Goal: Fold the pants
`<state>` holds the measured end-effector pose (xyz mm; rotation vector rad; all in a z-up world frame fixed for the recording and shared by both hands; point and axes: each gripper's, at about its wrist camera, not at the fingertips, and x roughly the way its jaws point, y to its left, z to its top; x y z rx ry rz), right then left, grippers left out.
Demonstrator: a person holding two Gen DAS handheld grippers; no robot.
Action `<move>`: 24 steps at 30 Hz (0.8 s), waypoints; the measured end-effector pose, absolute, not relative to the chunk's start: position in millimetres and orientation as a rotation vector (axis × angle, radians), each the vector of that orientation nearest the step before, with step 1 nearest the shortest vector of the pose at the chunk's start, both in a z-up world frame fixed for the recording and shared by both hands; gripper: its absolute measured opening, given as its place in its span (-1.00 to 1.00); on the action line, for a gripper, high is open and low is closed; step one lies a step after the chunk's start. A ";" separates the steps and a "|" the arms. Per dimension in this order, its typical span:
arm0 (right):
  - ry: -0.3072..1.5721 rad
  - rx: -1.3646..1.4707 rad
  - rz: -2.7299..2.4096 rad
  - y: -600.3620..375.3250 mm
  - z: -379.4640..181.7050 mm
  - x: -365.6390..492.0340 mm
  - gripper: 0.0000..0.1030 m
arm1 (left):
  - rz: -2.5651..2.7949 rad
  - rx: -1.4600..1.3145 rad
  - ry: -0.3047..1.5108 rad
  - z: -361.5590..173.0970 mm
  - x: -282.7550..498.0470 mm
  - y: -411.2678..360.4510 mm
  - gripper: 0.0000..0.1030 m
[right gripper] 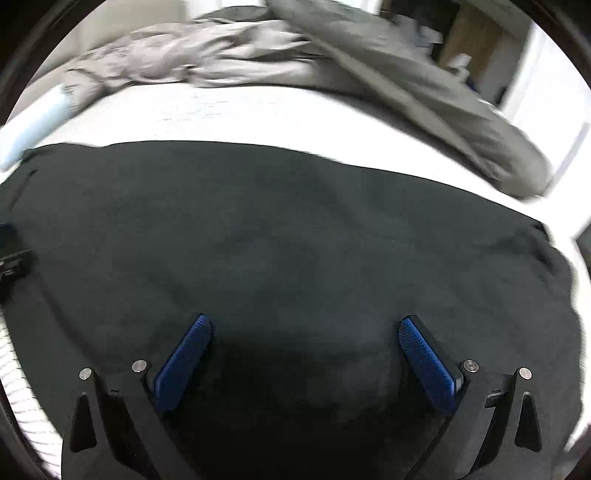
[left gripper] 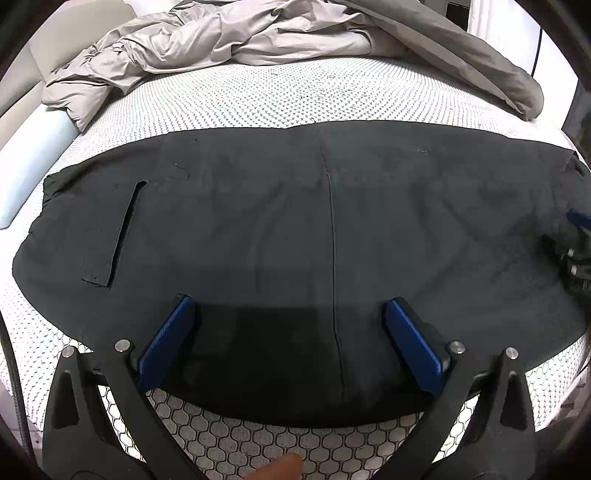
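The black pants (left gripper: 295, 221) lie flat across the white patterned mattress (left gripper: 258, 96), with a pocket slit at the left and a seam down the middle. My left gripper (left gripper: 290, 306) is open and empty, its blue pads just above the near edge of the pants. My right gripper (right gripper: 304, 325) is open and empty over the same black pants (right gripper: 295, 240); that view is motion-blurred. The right gripper also shows at the right edge of the left wrist view (left gripper: 576, 251), and part of the left gripper shows at the left edge of the right wrist view (right gripper: 11, 258).
A crumpled grey duvet (left gripper: 258, 33) lies across the far side of the bed and down its right side (right gripper: 424, 96). A pale blue pillow (left gripper: 33, 162) sits at the left edge. The mattress's near edge (left gripper: 258, 435) runs below the left gripper.
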<state>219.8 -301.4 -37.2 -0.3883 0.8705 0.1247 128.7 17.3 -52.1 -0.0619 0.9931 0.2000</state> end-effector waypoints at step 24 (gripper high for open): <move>0.861 -0.370 0.058 -360.9 -32.0 206.1 0.99 | 0.055 0.040 1.045 -52.2 213.0 -61.0 1.00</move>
